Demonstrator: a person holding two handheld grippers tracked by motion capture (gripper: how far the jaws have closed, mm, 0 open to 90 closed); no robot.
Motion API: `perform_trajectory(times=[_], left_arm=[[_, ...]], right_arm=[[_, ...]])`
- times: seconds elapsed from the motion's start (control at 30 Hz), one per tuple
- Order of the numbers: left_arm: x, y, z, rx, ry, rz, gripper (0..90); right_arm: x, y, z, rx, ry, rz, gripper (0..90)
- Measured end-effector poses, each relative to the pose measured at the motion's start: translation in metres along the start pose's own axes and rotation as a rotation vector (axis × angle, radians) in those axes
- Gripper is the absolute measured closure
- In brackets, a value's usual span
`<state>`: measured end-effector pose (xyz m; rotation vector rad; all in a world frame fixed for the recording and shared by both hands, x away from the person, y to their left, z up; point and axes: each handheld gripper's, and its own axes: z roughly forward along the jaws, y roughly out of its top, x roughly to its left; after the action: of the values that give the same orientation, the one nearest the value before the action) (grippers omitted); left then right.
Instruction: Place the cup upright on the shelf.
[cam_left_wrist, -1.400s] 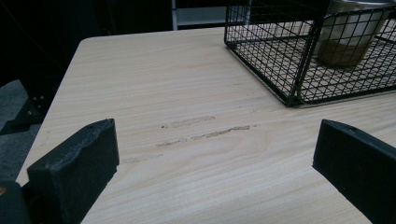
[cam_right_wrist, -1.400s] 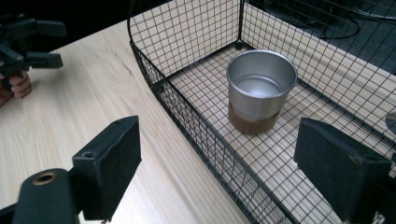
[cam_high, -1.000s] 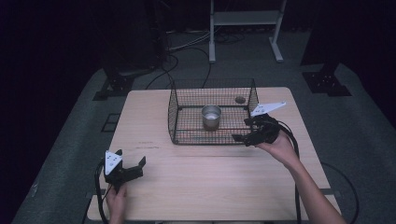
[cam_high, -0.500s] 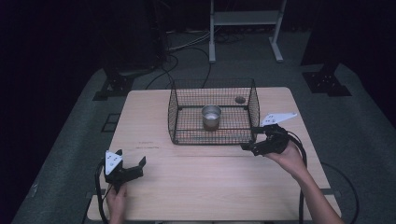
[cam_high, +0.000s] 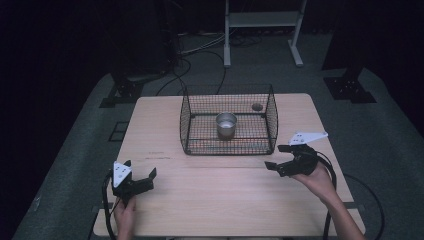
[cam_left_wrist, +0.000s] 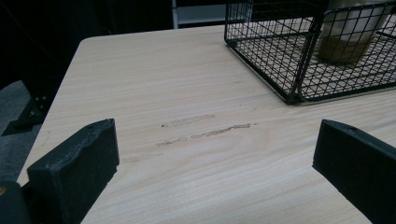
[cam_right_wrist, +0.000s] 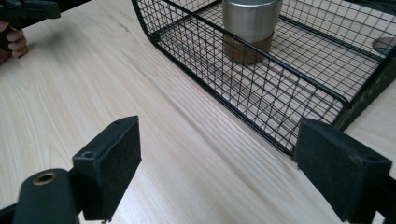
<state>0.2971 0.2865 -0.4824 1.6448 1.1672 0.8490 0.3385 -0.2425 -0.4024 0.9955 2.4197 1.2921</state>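
Metal cup (cam_high: 226, 124) upright inside wire basket (cam_high: 272, 117) mid-table; right gripper (cam_high: 281, 156) just beside basket's near corner, jaws apart, holding nothing; left gripper (cam_high: 138, 177) near table's front edge, likewise spread and empty.

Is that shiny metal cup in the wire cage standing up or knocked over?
Upright. The metal cup stands on its base inside the wire basket, its open mouth facing up in the high view; its sides rise straight in the right gripper view.

A pale wooden table (cam_high: 220, 195) on grey carpet (cam_high: 75, 165) bears a black wire basket (cam_high: 228, 145) near its far edge, faint scuff marks (cam_left_wrist: 205, 133) alongside.
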Motion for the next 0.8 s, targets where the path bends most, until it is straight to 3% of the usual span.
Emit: perform_trajectory(times=[0.8], left_arm=[[0.000, 0.000, 0.000, 0.000, 0.000, -0.002, 0.0]], right_arm=[[0.005, -0.037, -0.011, 0.006, -0.034, 0.006, 14.1]])
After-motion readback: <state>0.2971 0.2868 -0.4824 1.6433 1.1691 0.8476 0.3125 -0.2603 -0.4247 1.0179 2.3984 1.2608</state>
